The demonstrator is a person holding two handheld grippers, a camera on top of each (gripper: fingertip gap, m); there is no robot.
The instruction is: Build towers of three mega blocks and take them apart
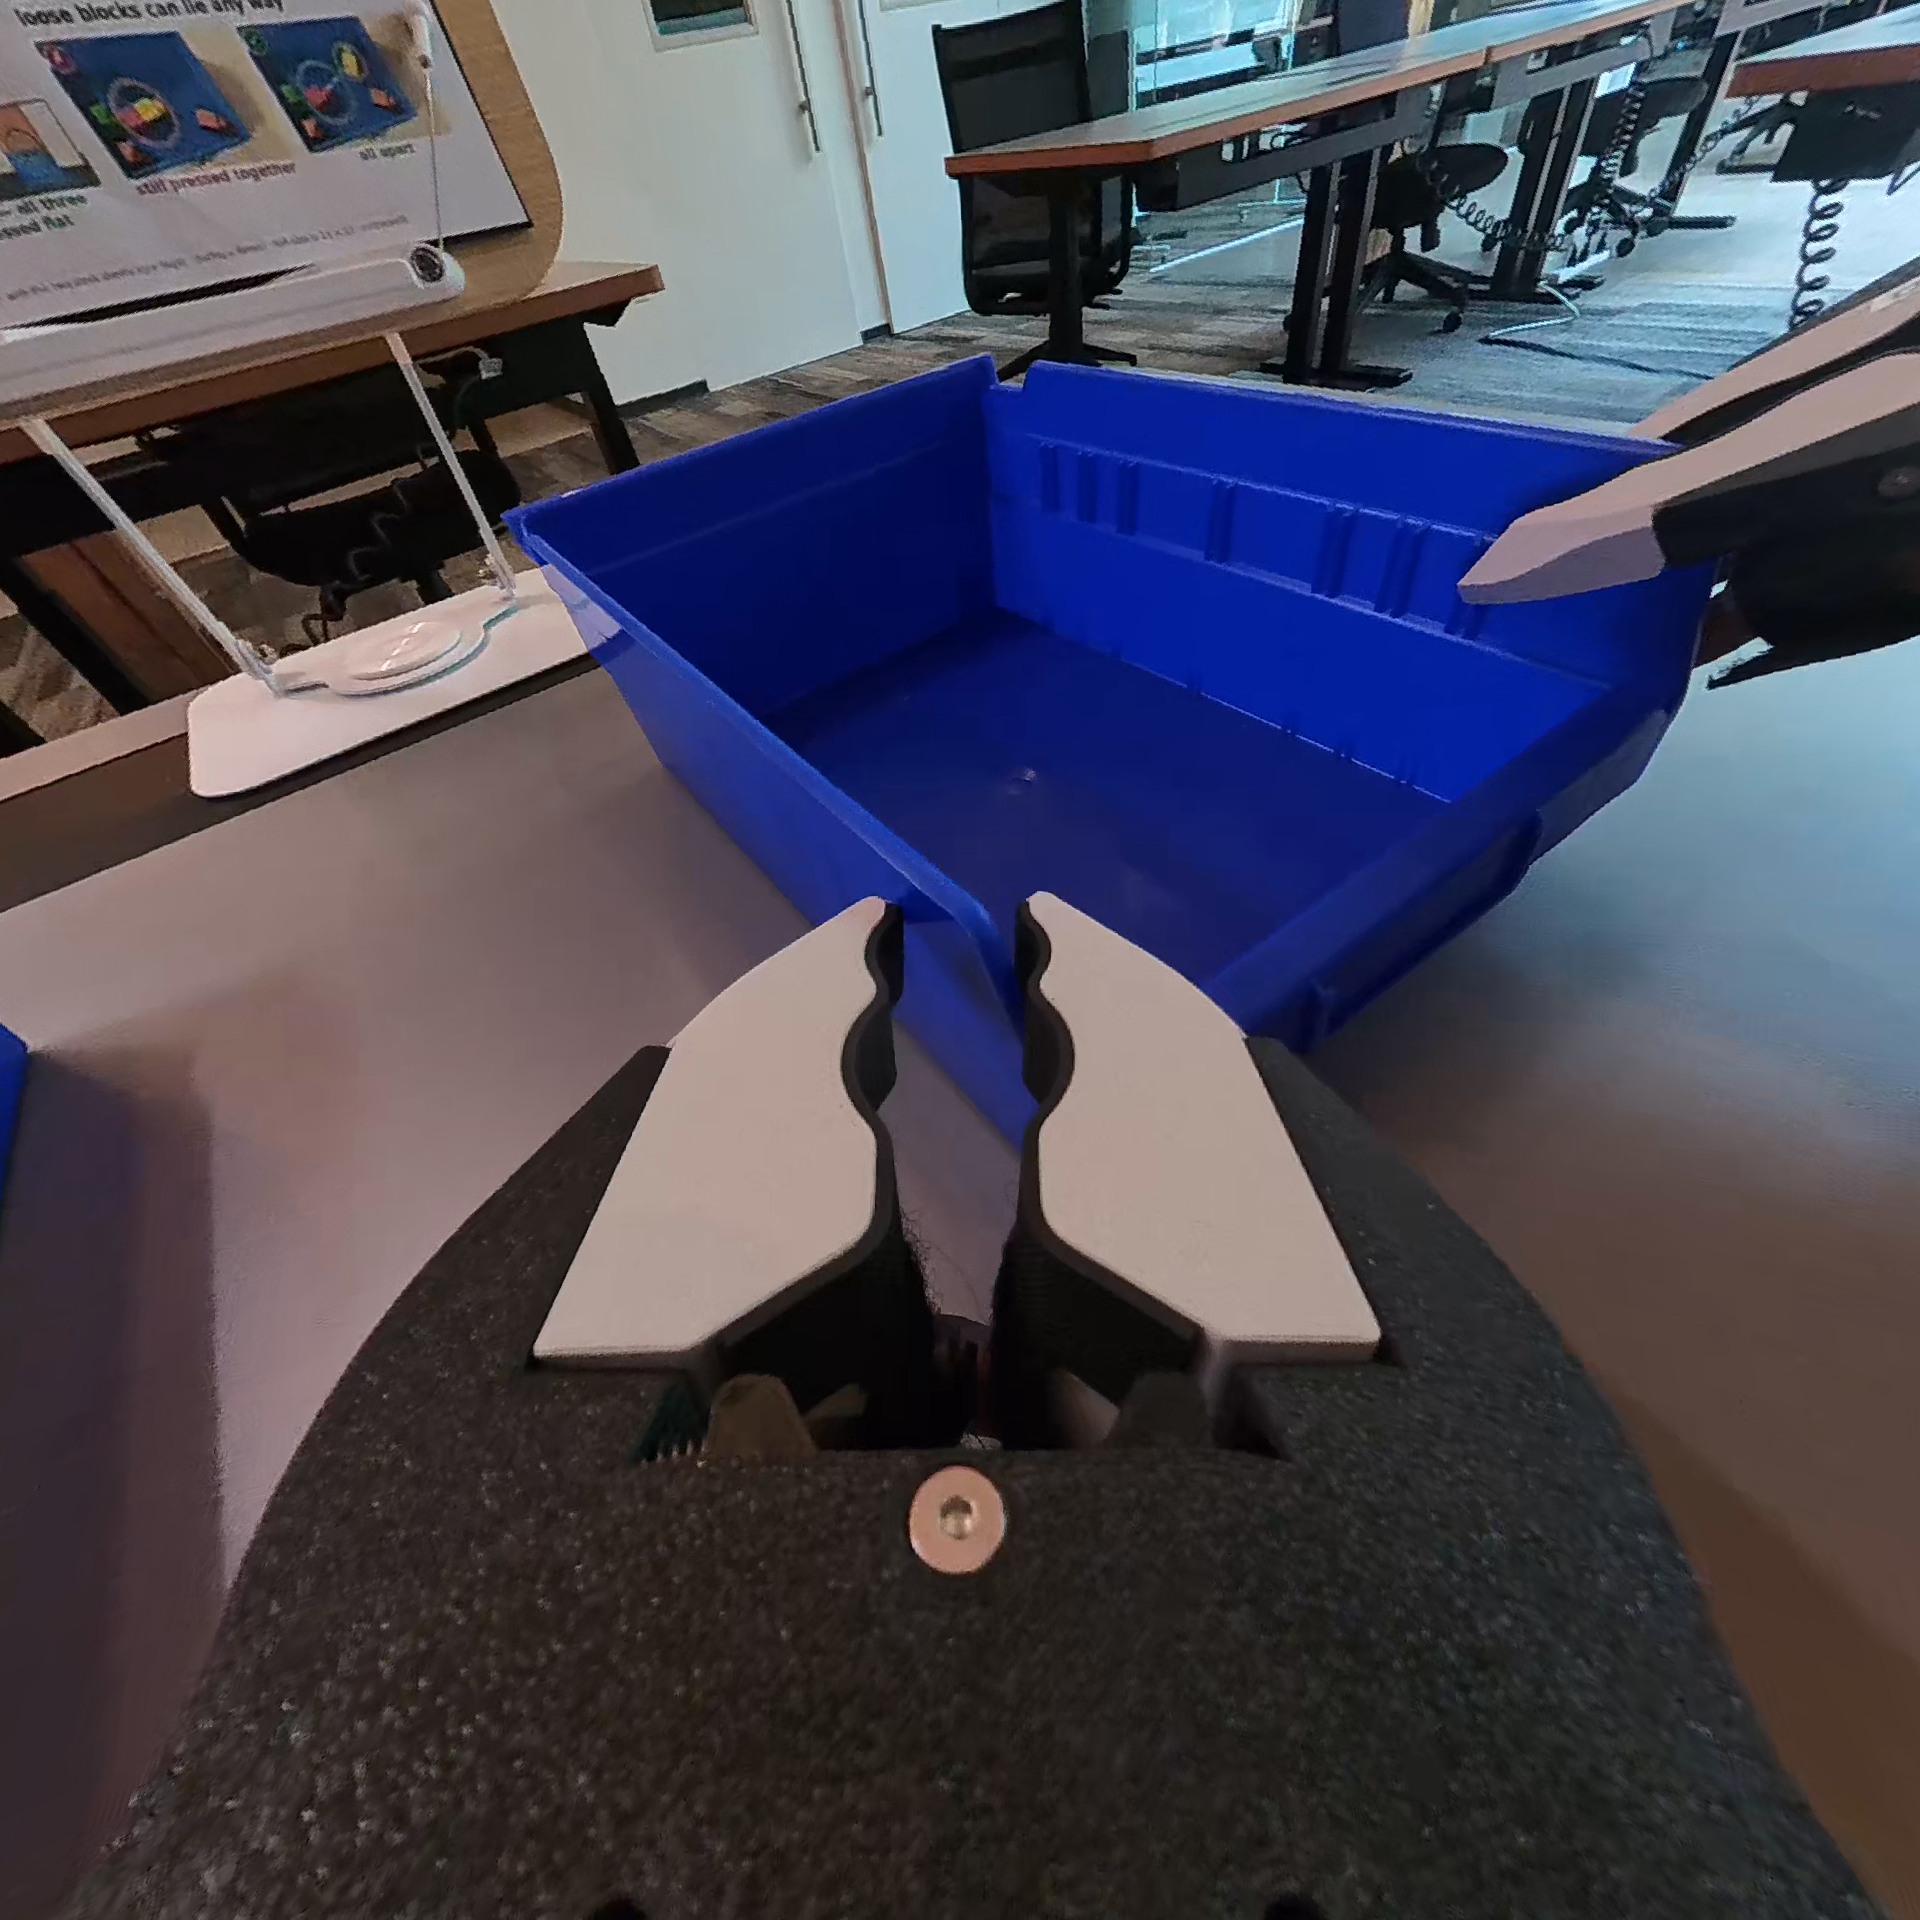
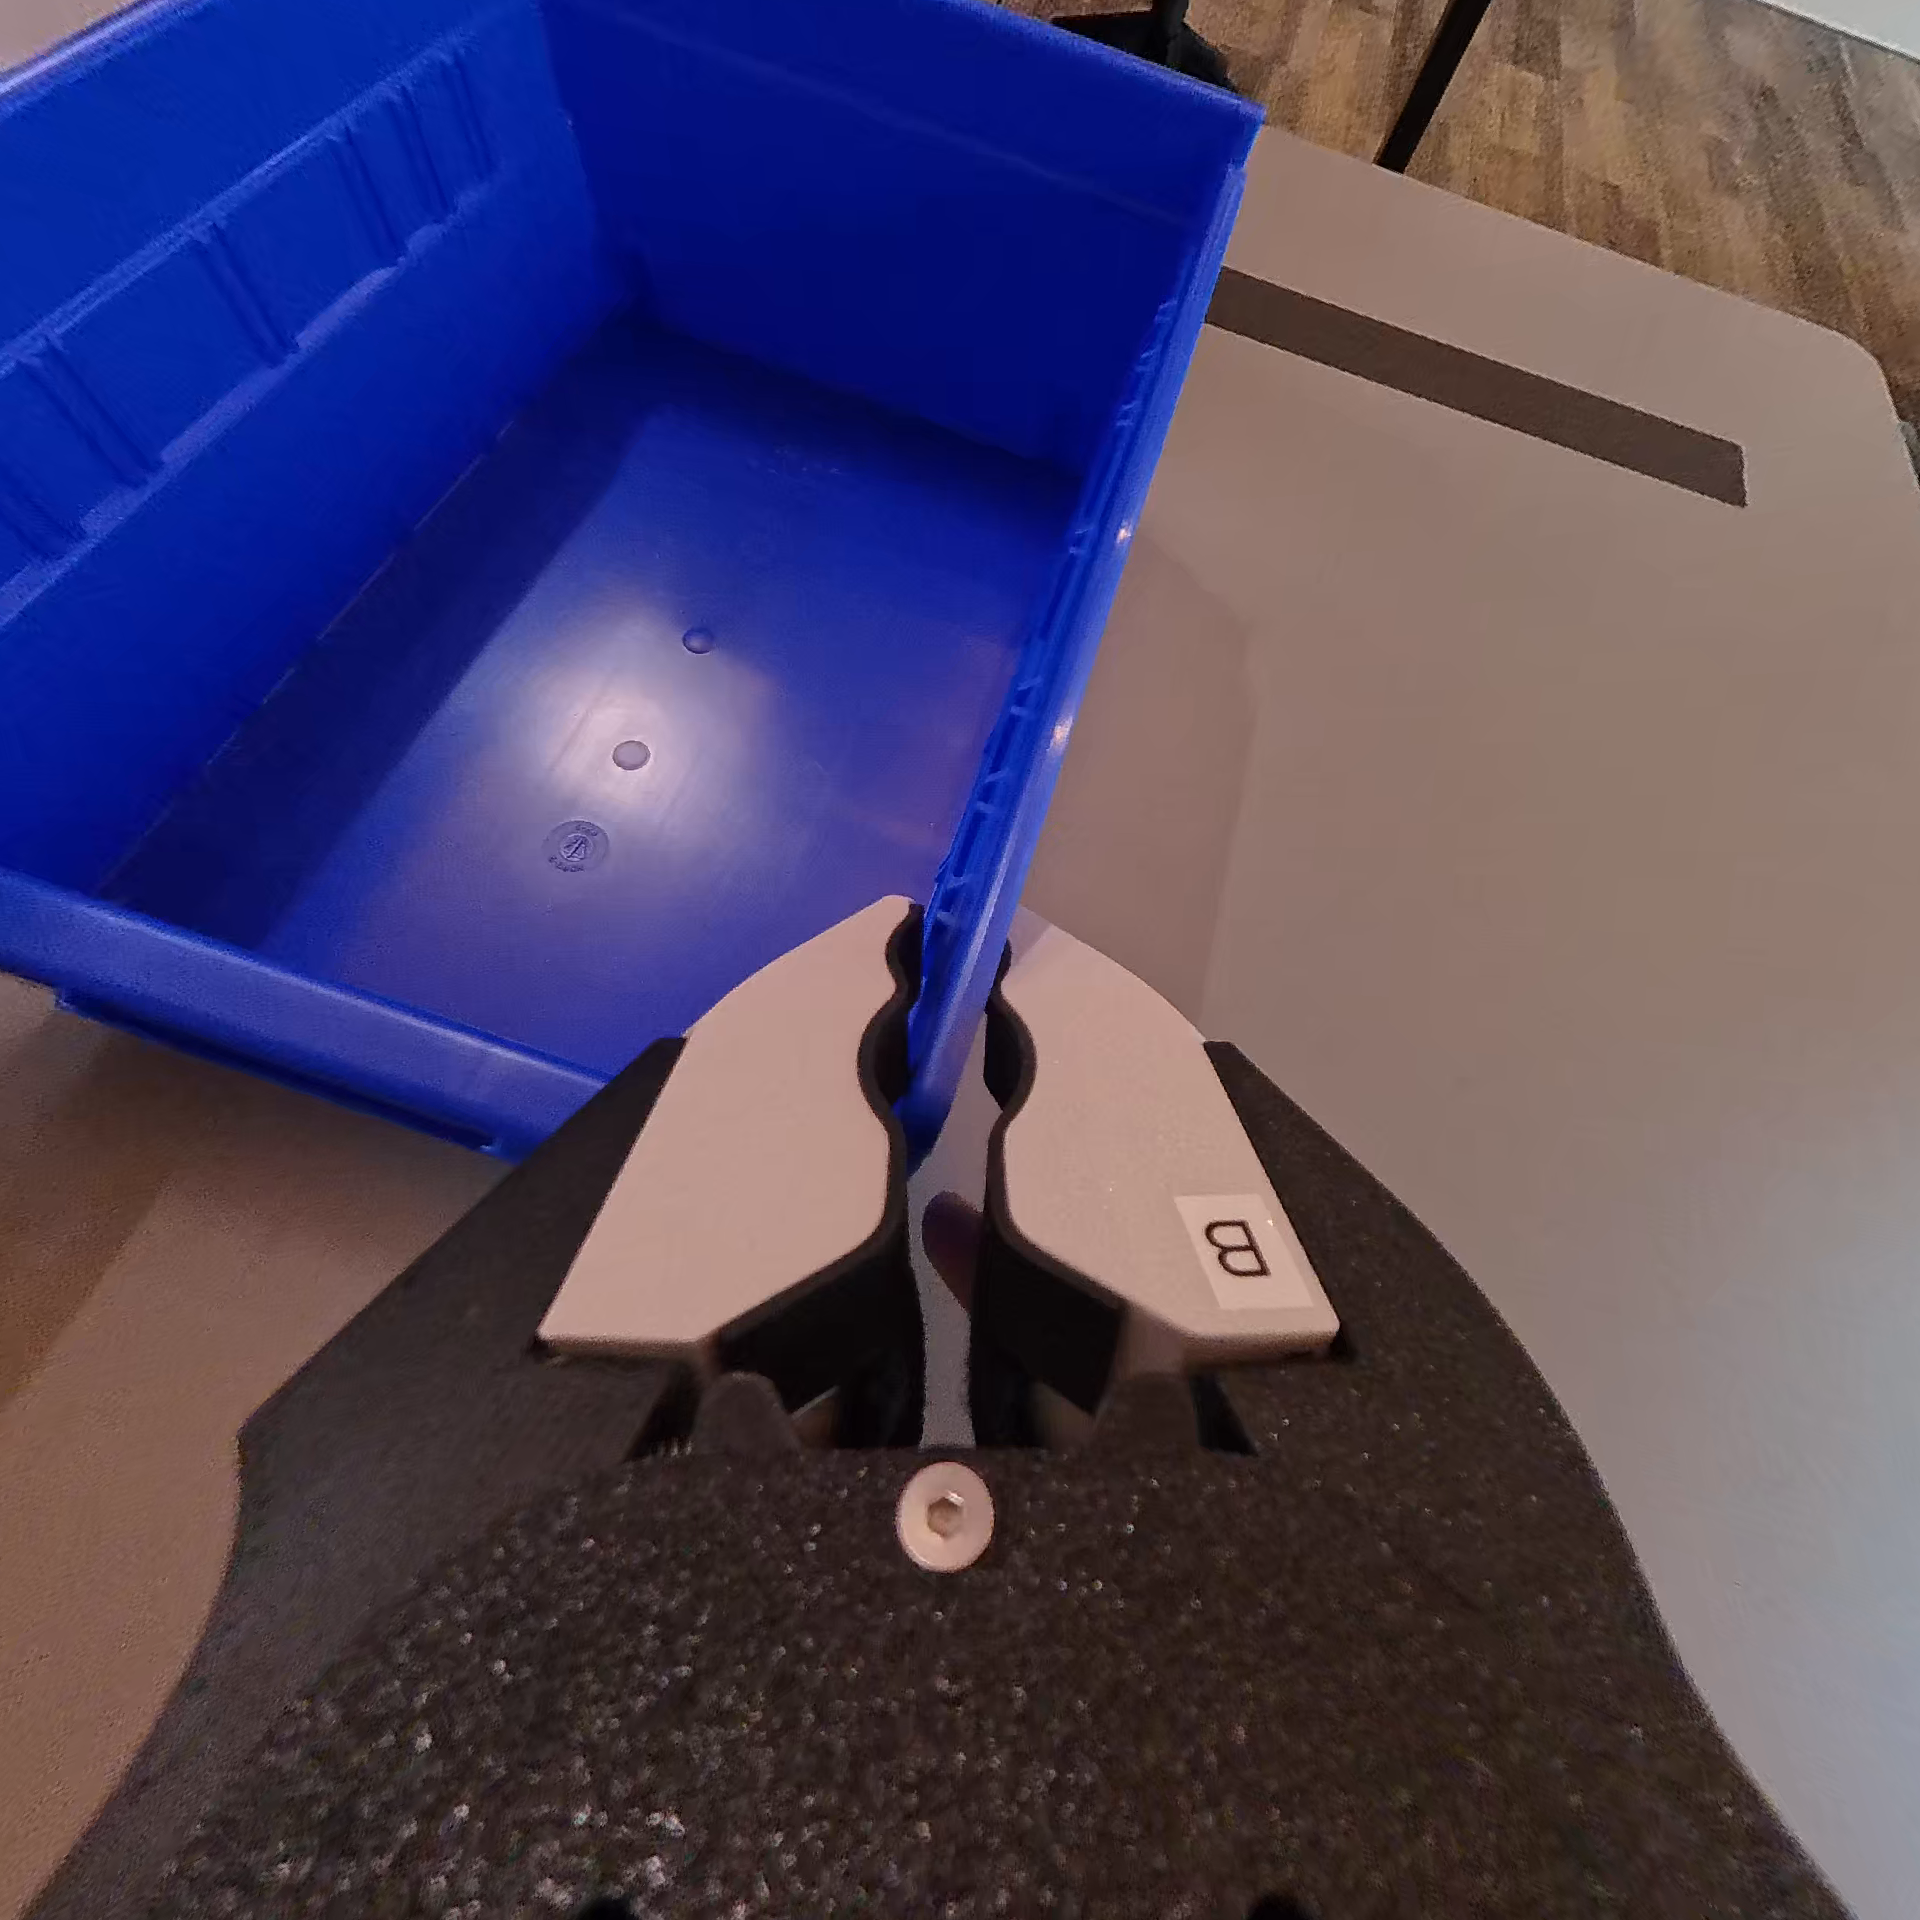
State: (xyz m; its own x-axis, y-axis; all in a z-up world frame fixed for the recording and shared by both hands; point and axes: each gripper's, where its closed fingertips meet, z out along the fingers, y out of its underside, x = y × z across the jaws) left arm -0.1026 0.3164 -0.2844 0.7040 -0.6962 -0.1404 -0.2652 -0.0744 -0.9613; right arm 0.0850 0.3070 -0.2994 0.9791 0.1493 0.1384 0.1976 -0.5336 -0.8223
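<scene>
No blocks or towers show anywhere, so I can't judge progress. The left gripper point(image 1: 954, 909) straddles the near-left corner of the empty blue bin point(image 1: 727, 582), fingers apart, seemingly not pressing. The right gripper point(image 2: 956, 925) is clamped on the bin's right wall.

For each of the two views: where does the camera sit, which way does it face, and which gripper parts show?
Left wrist view: on the left gripper, facing the blue bin and office behind; jaws straddle its near wall, right gripper at far right.
Right wrist view: on the right gripper, looking down into the bin; jaws grip its side wall.
Shared: the bin, grey table.
</scene>
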